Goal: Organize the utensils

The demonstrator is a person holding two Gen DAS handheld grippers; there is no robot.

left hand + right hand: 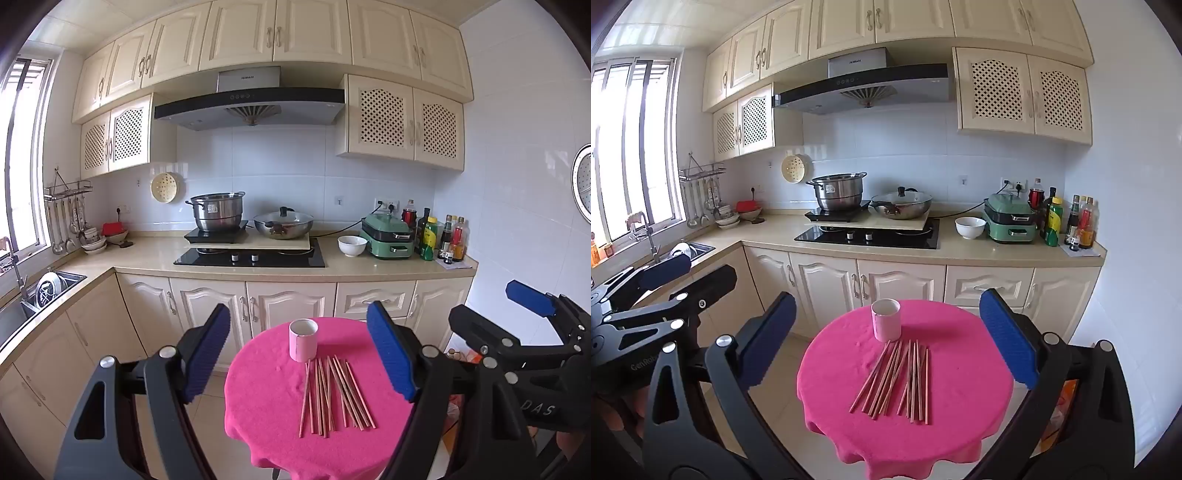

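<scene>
Between the spread blue-padded fingers of the left gripper (299,354), seen from its own wrist camera, stands a small pale pink cylindrical cup (303,339) with an open white mouth, and nearer the jaws lies a loose fan of thin reddish-brown wooden chopsticks (334,393) on the round table draped in a bright pink cloth (258,413). Both sets of jaws stand wide apart and hold nothing; the right gripper (888,339) frames the same cup and the same scatter of sticks from its own side, and each tool is visible at the edge of the other's view. The sticks lie flat, some crossing, their far ends just short of the cup's base, one or two possibly touching it. The step in hand appears to be the first pick, with nothing yet in the cup as far as can be seen. To do it well, I would choose a stick at the outer edge of the fan, one that no other stick overlies, and close across its width near the middle of its length so it does not pivot when lifted. The soft cloth may let the pads press down beside so thin a stick. The cup looks light and could tip, so the free gripper might steady it while the stick goes in end first.
</scene>
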